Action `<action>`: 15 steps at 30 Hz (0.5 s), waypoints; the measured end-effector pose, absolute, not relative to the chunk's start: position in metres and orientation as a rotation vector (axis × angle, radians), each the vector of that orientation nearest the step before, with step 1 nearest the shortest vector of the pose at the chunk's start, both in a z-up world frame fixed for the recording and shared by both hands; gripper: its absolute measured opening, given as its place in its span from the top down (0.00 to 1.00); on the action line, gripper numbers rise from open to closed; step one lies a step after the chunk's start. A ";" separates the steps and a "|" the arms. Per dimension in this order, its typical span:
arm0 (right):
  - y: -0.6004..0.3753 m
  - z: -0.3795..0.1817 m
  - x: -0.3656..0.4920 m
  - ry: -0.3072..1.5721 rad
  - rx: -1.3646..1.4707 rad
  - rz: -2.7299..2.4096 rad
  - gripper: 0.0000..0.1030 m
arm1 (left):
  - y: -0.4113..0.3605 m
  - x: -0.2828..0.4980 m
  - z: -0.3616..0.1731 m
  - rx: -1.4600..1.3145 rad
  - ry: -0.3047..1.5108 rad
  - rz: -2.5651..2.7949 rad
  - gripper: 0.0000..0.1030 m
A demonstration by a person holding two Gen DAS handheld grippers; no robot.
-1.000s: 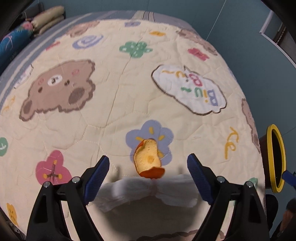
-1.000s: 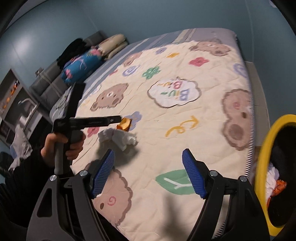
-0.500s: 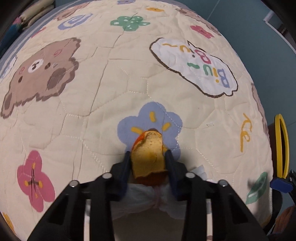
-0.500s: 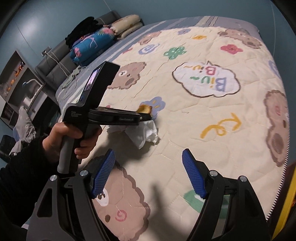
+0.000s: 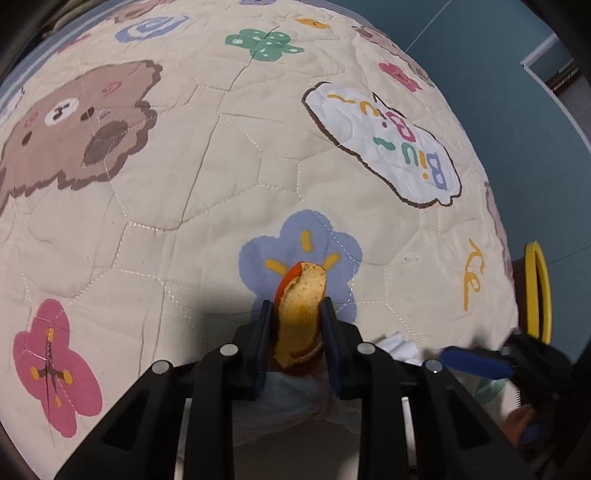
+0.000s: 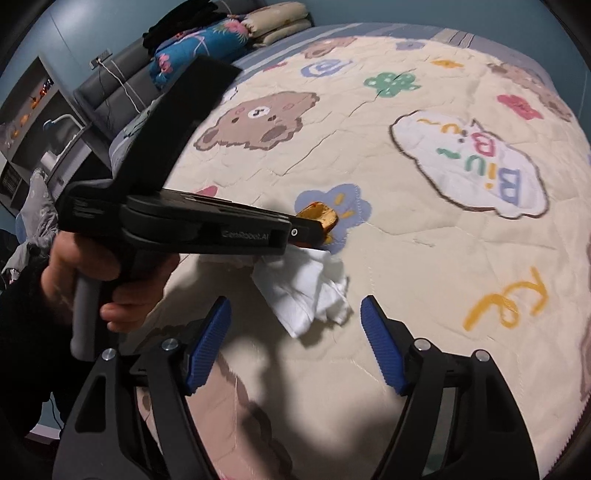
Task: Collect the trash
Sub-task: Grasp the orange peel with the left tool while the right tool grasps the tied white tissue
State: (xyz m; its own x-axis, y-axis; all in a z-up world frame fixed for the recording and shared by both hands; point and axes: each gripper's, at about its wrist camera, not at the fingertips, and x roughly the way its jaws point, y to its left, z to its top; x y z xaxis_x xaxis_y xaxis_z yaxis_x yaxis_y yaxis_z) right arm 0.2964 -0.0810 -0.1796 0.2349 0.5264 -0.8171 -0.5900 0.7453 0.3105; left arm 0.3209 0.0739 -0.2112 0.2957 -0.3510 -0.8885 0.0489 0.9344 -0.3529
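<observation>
Home bedroom — bed with cartoon-bear quilt (image 6: 369, 155), stacked pillows (image 6: 236, 26) at headboard.

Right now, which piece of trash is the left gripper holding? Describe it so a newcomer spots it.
On the cream cartoon quilt, find the blue flower patch. Over it, the left gripper pinches a curled orange fruit peel; the crumpled white tissue beside it lies loose.

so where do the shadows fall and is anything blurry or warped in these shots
Left wrist view: the gripper's shadow darkens the quilt left of the orange peel; fisheye bulges the bed into a dome. Right wrist view: soft shadows beside the white tissue and near the right gripper; quilt print on the right looks smeared.
</observation>
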 end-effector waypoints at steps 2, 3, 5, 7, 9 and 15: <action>-0.074 -0.187 0.301 1.104 -0.078 0.773 0.43 | 0.077 0.321 -0.213 -0.296 1.249 -0.283 0.77; -0.071 -0.189 0.303 1.107 -0.079 0.775 0.45 | 0.078 0.321 -0.214 -0.304 1.250 -0.286 0.77; -0.065 -0.195 0.306 1.115 -0.093 0.770 0.56 | 0.078 0.322 -0.214 -0.313 1.251 -0.289 0.77; -0.063 -0.200 0.307 1.123 -0.098 0.758 0.63 | 0.079 0.322 -0.215 -0.319 1.250 -0.293 0.78; -0.065 -0.204 0.309 1.136 -0.086 0.742 0.72 | 0.079 0.322 -0.215 -0.320 1.248 -0.294 0.78; -0.075 -0.200 0.306 1.158 -0.036 0.733 0.90 | 0.081 0.317 -0.206 -0.313 1.231 -0.294 0.82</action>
